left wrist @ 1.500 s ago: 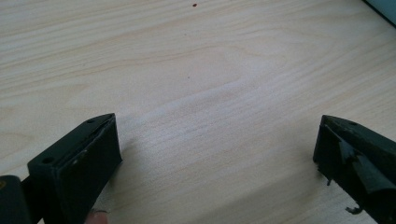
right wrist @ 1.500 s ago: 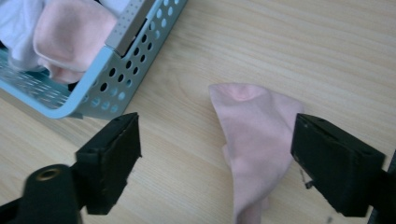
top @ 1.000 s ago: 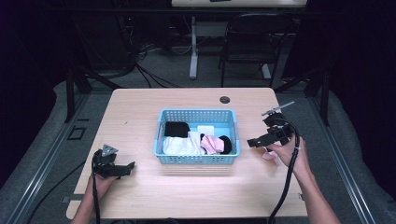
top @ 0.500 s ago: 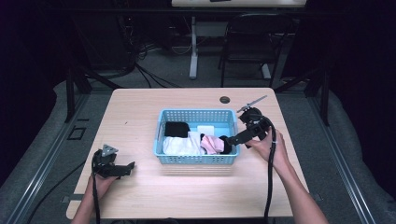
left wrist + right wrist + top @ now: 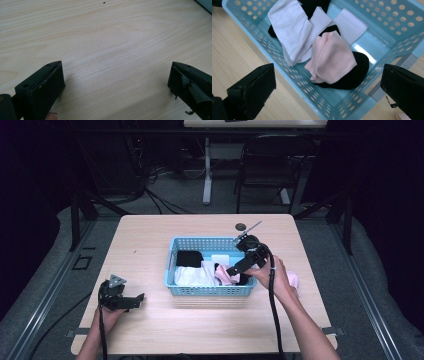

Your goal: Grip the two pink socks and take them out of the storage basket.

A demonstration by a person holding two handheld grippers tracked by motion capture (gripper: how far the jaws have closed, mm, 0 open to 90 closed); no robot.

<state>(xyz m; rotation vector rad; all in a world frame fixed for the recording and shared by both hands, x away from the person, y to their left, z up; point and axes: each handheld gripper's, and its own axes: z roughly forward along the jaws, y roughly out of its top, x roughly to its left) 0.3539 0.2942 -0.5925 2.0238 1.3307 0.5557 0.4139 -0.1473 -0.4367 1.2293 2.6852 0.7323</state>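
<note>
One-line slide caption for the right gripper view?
Open right hand-held gripper poised over pink sock in blue basket.

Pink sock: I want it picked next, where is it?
The pink sock lies in the light blue plastic basket, on a black sock, beside white socks.

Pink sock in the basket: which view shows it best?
The right gripper view: the pink sock sits centred and close, lying on black and white socks in the blue basket. In the high view it is a small pink patch beside the right hand-held gripper. The left gripper view faces the bare table.
</note>
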